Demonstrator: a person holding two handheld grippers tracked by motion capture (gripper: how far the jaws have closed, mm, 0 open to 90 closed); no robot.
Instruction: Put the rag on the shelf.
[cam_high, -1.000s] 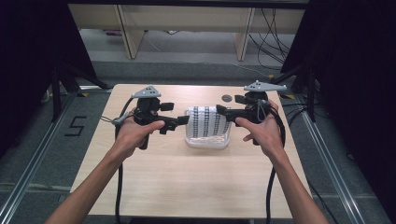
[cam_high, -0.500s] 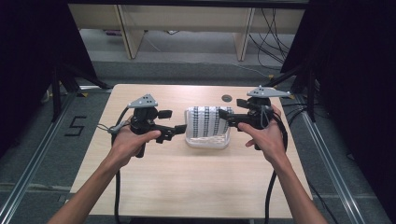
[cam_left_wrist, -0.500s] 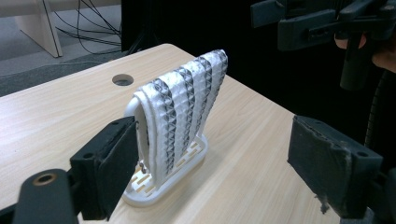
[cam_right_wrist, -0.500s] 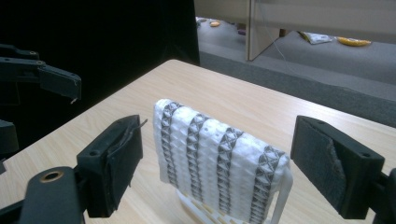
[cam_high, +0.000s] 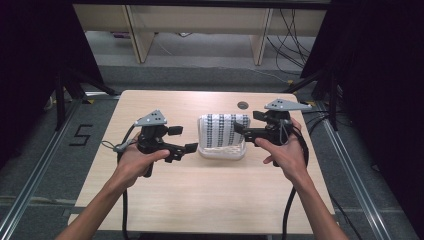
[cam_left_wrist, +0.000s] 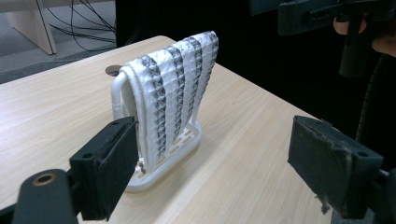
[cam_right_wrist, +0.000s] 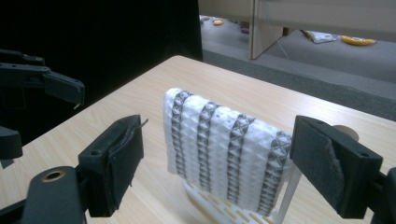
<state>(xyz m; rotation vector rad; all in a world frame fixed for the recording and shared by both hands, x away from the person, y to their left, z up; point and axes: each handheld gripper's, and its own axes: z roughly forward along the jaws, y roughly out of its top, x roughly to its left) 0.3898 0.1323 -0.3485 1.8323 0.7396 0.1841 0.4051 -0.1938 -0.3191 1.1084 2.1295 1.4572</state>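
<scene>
At centre-left of the high view, the left tool (cam_high: 191, 147) gapes empty, just left of the striped cloth (cam_high: 224, 130) draped over a white rack (cam_high: 220, 151) mid-table. The right tool (cam_high: 239, 127), also released, is nearer, almost touching it.

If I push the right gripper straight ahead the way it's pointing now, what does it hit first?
Most likely the striped towel draped over the white rack: it sits directly between the right gripper's open jaws. The gap left before contact is hard to judge.
</scene>
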